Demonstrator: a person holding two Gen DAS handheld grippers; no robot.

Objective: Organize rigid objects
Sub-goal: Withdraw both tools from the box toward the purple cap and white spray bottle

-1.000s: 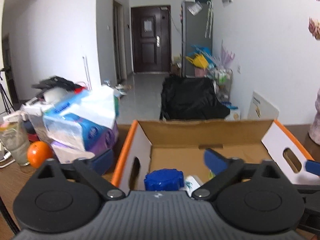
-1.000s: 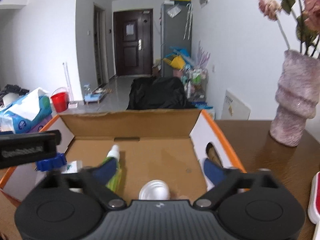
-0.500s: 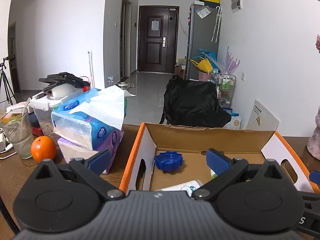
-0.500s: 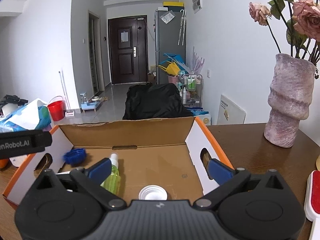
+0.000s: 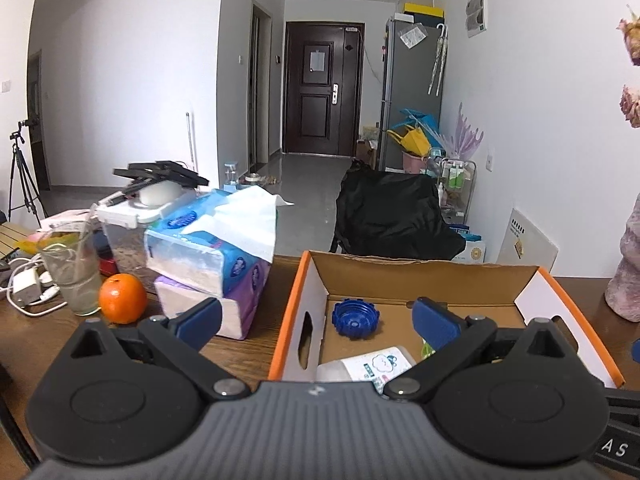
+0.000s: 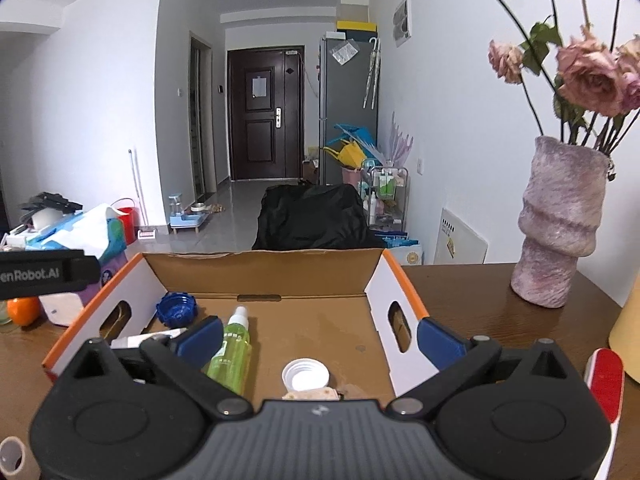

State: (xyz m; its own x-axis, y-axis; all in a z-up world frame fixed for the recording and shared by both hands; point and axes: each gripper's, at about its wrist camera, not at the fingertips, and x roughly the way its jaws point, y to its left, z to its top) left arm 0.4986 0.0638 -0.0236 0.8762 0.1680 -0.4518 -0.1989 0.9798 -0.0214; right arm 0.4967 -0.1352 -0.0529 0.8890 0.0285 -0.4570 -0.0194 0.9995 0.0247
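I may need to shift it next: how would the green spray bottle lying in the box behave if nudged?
The green spray bottle lies on its side, so its round body would probably roll. It looks like smooth plastic, likely light and somewhat slippery.

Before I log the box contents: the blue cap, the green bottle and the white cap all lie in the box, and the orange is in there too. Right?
Not quite. The orange sits on the table left of the box, not in it, as the left wrist view shows. The blue cap, green bottle and white cap do lie in the box.
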